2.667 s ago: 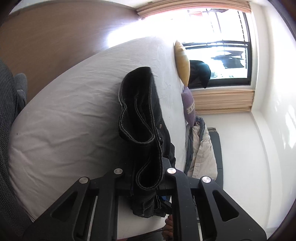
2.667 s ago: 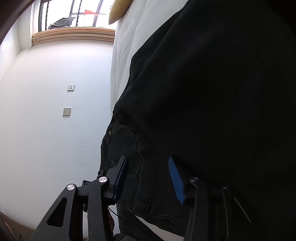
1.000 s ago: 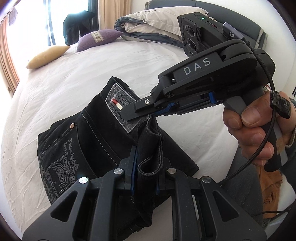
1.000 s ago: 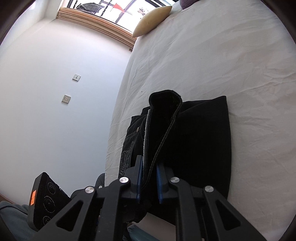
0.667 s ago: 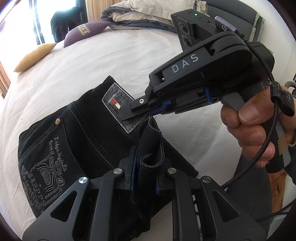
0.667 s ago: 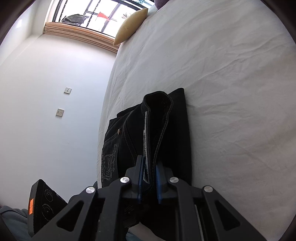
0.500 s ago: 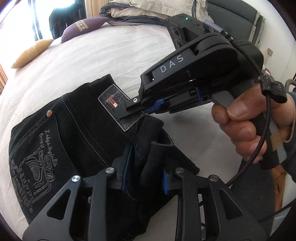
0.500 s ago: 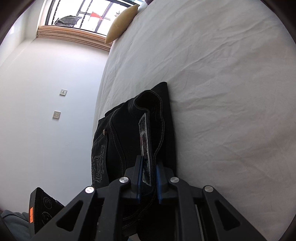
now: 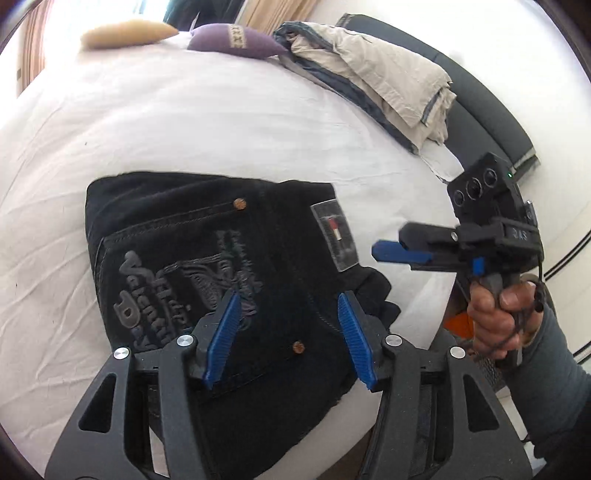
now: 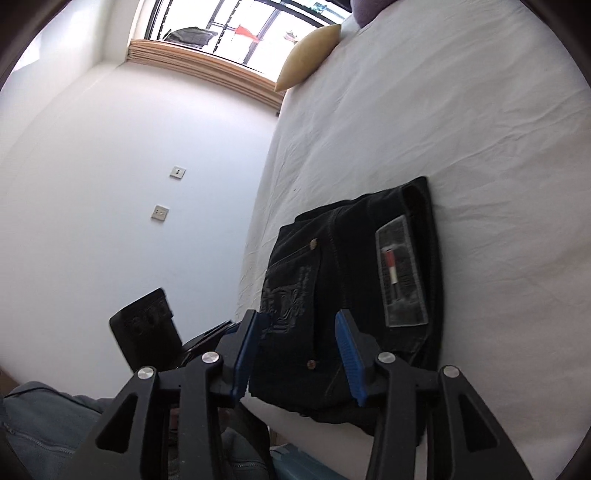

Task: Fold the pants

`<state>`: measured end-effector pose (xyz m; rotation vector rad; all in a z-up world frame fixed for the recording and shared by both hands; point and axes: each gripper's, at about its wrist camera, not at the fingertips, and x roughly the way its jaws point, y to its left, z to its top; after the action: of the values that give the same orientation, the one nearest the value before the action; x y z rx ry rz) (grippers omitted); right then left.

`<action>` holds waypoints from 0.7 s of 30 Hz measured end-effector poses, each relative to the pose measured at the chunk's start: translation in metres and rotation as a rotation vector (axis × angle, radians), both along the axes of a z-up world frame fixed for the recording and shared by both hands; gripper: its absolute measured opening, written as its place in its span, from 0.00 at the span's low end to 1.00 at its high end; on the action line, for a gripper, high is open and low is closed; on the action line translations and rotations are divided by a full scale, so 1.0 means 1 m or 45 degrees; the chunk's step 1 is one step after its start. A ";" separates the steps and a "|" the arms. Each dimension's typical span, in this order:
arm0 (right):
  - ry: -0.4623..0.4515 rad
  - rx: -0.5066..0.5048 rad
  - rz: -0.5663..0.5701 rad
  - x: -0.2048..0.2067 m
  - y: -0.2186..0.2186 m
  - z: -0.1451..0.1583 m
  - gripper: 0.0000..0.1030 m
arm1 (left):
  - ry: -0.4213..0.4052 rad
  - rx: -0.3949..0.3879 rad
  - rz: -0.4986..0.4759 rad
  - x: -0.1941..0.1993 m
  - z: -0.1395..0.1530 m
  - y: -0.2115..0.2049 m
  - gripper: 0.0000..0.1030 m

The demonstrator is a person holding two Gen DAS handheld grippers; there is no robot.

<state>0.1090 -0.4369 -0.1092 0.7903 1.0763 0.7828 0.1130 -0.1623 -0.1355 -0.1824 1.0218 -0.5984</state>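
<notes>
The black pants lie folded into a compact rectangle near the front edge of the white bed, back pocket embroidery and waistband label facing up. They also show in the right wrist view. My left gripper is open and empty, its blue pads just above the near part of the pants. My right gripper is open and empty at the pants' near edge. It also shows in the left wrist view, held off the pants' right side.
A yellow pillow, a purple pillow and a bundled beige blanket lie at the bed's far side. A dark headboard runs on the right. A white wall with sockets stands beside the bed.
Both grippers have opened and let go of the pants, which now lie flat and folded on the bed. Both grippers have drawn back from the fabric.
</notes>
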 end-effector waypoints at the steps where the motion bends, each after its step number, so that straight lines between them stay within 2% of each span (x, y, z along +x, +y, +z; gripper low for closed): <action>1: 0.034 -0.026 0.032 -0.002 0.009 -0.009 0.45 | 0.024 0.011 0.013 0.002 -0.010 0.005 0.52; 3: 0.161 -0.095 0.086 -0.006 0.020 -0.041 0.45 | 0.090 -0.040 0.044 0.006 -0.028 0.017 0.52; 5: 0.241 -0.117 0.043 -0.014 0.013 -0.070 0.07 | 0.113 -0.087 0.056 0.010 -0.027 0.024 0.52; 6: 0.262 -0.086 -0.006 -0.017 0.004 -0.075 0.05 | 0.106 -0.108 0.049 0.012 -0.023 0.025 0.52; 9: 0.267 -0.058 -0.050 -0.023 -0.007 -0.072 0.05 | 0.001 -0.181 0.040 0.025 -0.003 0.040 0.52; 13: 0.272 -0.078 -0.030 -0.020 -0.004 -0.069 0.10 | -0.090 -0.308 0.091 0.079 0.014 0.067 0.52; 15: 0.275 -0.086 -0.028 -0.015 0.000 -0.068 0.11 | -0.048 -0.349 0.075 0.105 0.004 0.077 0.52; 17: 0.281 -0.085 -0.029 -0.012 0.001 -0.068 0.12 | 0.059 -0.414 0.060 0.122 -0.019 0.089 0.52; 19: 0.287 -0.081 -0.036 -0.013 0.000 -0.070 0.12 | 0.133 -0.455 0.041 0.120 -0.039 0.099 0.51; 21: 0.288 -0.070 -0.045 -0.015 -0.003 -0.070 0.12 | 0.105 -0.506 0.019 0.102 -0.044 0.104 0.51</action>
<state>0.0944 -0.4398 -0.1797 0.8629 1.2764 0.6417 0.2153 -0.0586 -0.1794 -0.5676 0.9712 -0.7823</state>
